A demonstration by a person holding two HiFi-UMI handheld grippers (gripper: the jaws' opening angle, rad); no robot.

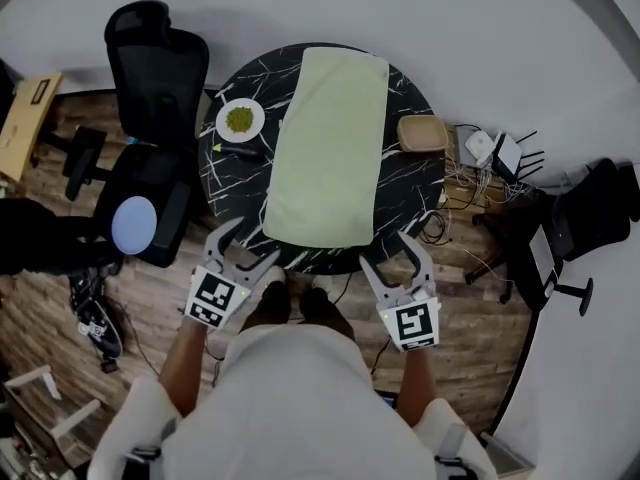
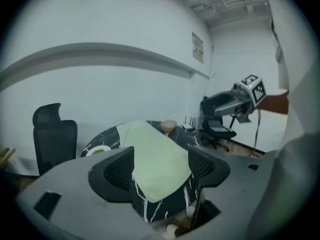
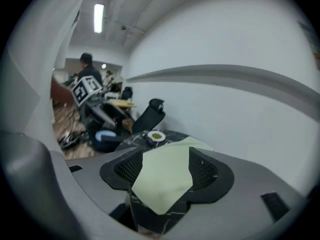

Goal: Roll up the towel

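A pale green towel (image 1: 328,148) lies flat and unrolled along the round black marble table (image 1: 410,183), its near edge reaching close to the table's front rim. My left gripper (image 1: 246,245) hovers open just off the table's near left edge, short of the towel's near left corner. To its right, my right gripper (image 1: 392,250) is open too, by the near right corner. Neither touches the towel. In the left gripper view the towel (image 2: 155,159) shows between the open jaws; the right gripper view shows the towel (image 3: 165,176) likewise.
A white plate with green food (image 1: 240,120) and a dark utensil (image 1: 240,151) lie left of the towel. A tan bowl (image 1: 422,134) sits to its right. A black office chair (image 1: 150,128) stands left of the table; cables and devices (image 1: 490,158) lie on the floor right.
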